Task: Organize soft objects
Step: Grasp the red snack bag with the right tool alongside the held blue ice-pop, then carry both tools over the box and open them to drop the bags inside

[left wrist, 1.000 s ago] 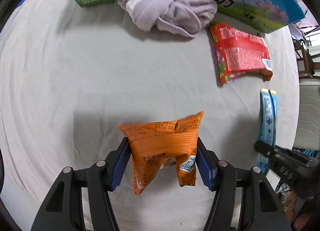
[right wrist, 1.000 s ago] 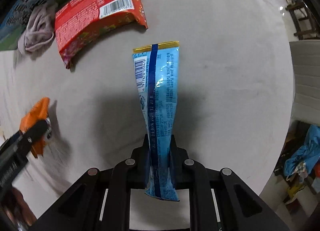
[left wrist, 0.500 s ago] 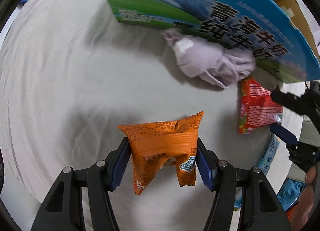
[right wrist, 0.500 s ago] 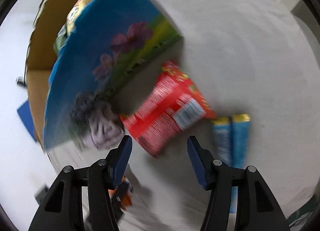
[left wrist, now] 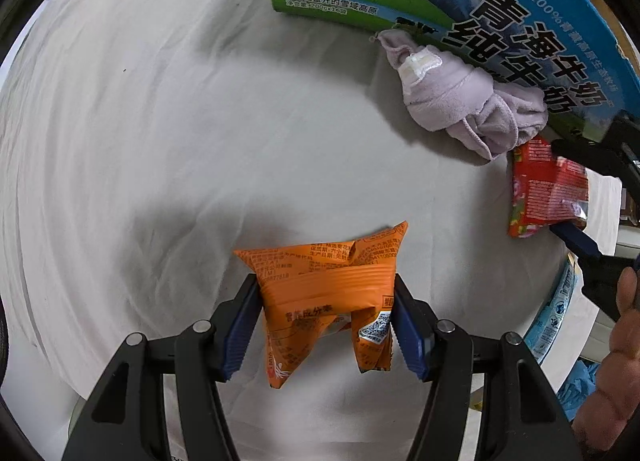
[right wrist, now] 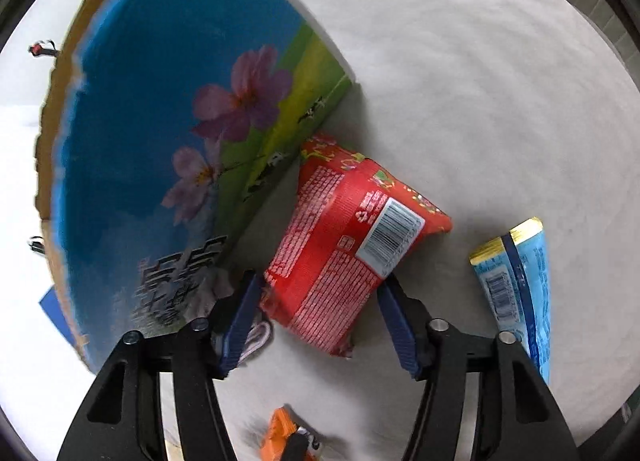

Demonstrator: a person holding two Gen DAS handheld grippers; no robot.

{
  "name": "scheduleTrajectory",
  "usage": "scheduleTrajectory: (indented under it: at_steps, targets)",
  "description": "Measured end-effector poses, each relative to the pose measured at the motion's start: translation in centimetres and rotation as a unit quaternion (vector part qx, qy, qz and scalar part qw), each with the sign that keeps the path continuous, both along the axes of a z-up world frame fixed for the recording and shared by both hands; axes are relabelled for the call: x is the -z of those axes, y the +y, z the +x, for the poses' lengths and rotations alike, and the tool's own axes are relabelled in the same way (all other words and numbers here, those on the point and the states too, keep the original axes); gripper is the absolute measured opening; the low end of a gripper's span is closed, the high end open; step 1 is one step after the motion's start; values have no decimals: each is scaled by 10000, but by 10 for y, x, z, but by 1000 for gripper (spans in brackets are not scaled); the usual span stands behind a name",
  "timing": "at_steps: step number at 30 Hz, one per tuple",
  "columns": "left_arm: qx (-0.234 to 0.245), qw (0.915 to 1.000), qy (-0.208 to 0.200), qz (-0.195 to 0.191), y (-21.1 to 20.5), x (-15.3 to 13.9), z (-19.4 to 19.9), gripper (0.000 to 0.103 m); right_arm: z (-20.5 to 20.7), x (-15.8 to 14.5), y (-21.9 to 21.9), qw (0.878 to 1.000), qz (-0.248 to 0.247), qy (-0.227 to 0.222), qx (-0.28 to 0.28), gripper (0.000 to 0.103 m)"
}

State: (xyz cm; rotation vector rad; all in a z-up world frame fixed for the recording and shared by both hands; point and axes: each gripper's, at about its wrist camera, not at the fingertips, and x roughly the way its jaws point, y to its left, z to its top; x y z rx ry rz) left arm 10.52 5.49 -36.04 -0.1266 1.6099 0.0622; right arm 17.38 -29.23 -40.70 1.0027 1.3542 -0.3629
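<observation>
Left gripper point(left wrist: 326, 319) clenched on an orange snack packet point(left wrist: 328, 293) above the white-clothed desk point(left wrist: 160, 141). Right gripper point(right wrist: 316, 315) released, straddling a red packet point(right wrist: 344, 245); blue packet point(right wrist: 520, 285) at three o'clock, milk carton box point(right wrist: 160, 121) at eleven

cloth point(left wrist: 468, 105) against carton point(left wrist: 520, 21) front | snack pack point(right wrist: 352, 249) right of cloth, beside carton | stick pack point(right wrist: 520, 285) right of snack pack

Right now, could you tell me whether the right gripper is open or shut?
Open: the right gripper has its blue pads spread on either side of the red snack packet, not yet squeezing it.
</observation>
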Motion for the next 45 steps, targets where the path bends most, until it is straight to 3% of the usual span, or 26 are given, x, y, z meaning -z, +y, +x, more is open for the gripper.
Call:
scheduleTrajectory:
  at_steps: [2,4,9,12,14,15,18,21,28,30,36,39,41,45]
  targets:
    - [31,10000,3,-17,-1,-2,4,60,22,1,38,9995,-64,21,-294,66]
    - [66,10000,2,-57,-9,-22,25,60,26,-1,41,9969,-72,154,-772,61]
    - [120,9998,-70,-167,-25,-31,36,60,19,-5,37,9764,-178,800,-2000,58]
    - [115,9997,-134,-179,-29,-36,38,60,18,-21,27,9759,-495,552,-2053,60]
    - [152,9997,-162,-131,-31,-38,40,60,22,-24,24,9807,-516,290,-1862,69]
    - [173,9997,-164,-109,-32,-38,43,60,27,-20,23,9834,-471,333,-1722,75]
    - [254,9995,-184,-3,-38,-39,50,60,45,-2,24,9832,-490,631,-1641,75]
    - [327,9993,-193,69,-38,-39,57,60,53,0,43,9627,-1033,826,-2362,55]
    - [613,9980,-135,121,-38,-26,58,60,23,8,85,8930,-1329,1161,-4141,52]
    - [693,9974,-113,157,-49,-16,60,60,16,8,93,8845,-1413,1108,-4307,52]
    - [861,9959,-79,277,-57,1,55,60,-2,8,113,8932,-1589,1025,-4080,56]
    - [912,9952,-113,328,-69,4,50,60,-48,-4,102,8932,-1724,992,-4033,56]
    - [904,9954,-122,308,-73,3,49,60,-56,-5,110,8951,-1732,985,-3988,54]
    - [914,9952,-246,237,-84,-28,38,60,-57,-13,114,8999,-1629,949,-3931,49]
